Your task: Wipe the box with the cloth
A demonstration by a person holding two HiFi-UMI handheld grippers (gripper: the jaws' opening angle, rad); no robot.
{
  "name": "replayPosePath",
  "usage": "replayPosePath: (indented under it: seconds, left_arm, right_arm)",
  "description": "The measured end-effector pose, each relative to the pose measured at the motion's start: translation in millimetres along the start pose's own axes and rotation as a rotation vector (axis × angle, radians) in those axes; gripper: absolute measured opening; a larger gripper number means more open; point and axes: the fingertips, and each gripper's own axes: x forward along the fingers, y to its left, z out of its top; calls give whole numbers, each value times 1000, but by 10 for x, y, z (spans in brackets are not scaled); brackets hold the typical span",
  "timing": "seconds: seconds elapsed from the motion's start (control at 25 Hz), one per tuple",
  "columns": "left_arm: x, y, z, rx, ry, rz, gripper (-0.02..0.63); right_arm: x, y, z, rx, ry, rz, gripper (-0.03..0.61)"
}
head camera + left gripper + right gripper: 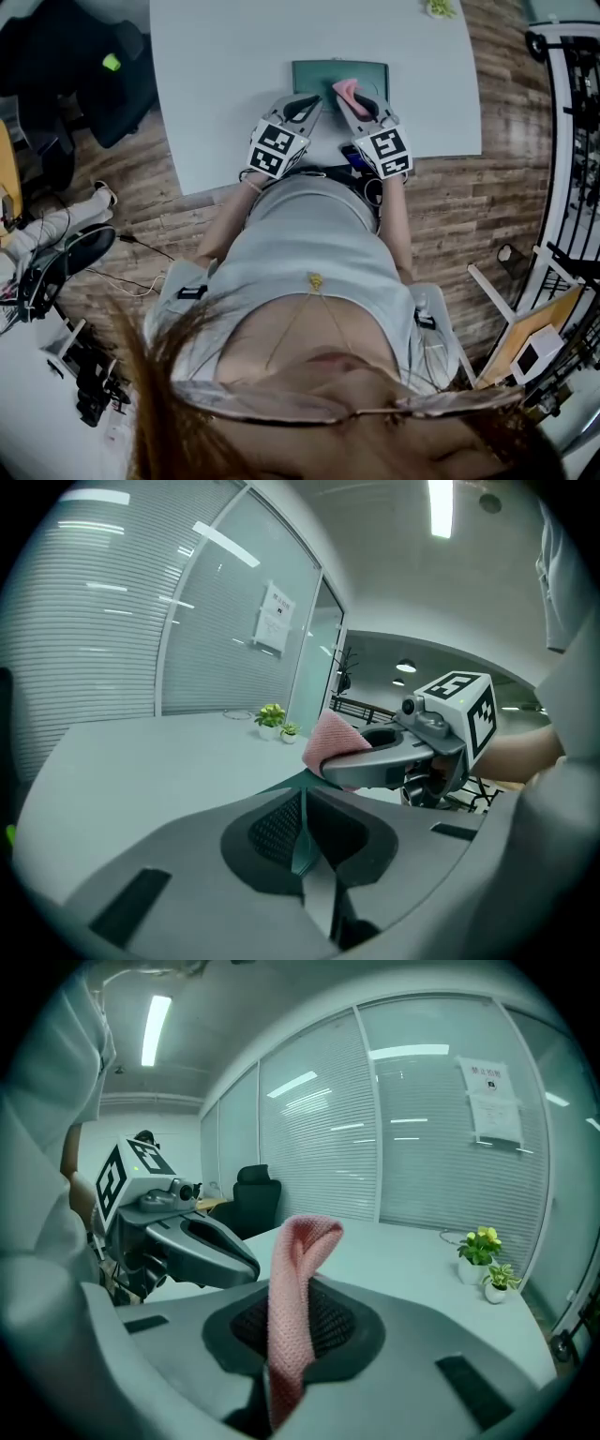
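A flat dark green box [323, 73] lies on the white table [225, 94] near its front edge. My left gripper [309, 103] reaches the box's near edge; in the left gripper view its jaws [302, 803] are shut with a thin teal edge of the box [300, 841] pinched between the pads. My right gripper [361, 101] is shut on a pink knitted cloth [292, 1288], which stands up out of the jaws and folds over at the top. The cloth [345, 89] hangs over the box's right part. Both grippers are side by side, tips close together.
Two small potted plants [487, 1251] stand at the table's far edge. A black office chair [255, 1194] is beyond the table's left side, in front of glass walls with blinds. A metal rack [572, 141] stands on the right; cables lie on the wooden floor at the left.
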Motion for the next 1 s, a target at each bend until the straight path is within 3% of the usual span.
replayPosePath:
  seconds: [0.6,1.0]
  left_arm:
    - [-413,-269,1048,97,-261,13,40]
    - [-463,-318,1089,104,-272,36,40]
  right_arm:
    - [-448,139,951,-19,-277,3,44]
    - [-568,130,1000,-21,-275,-4,44]
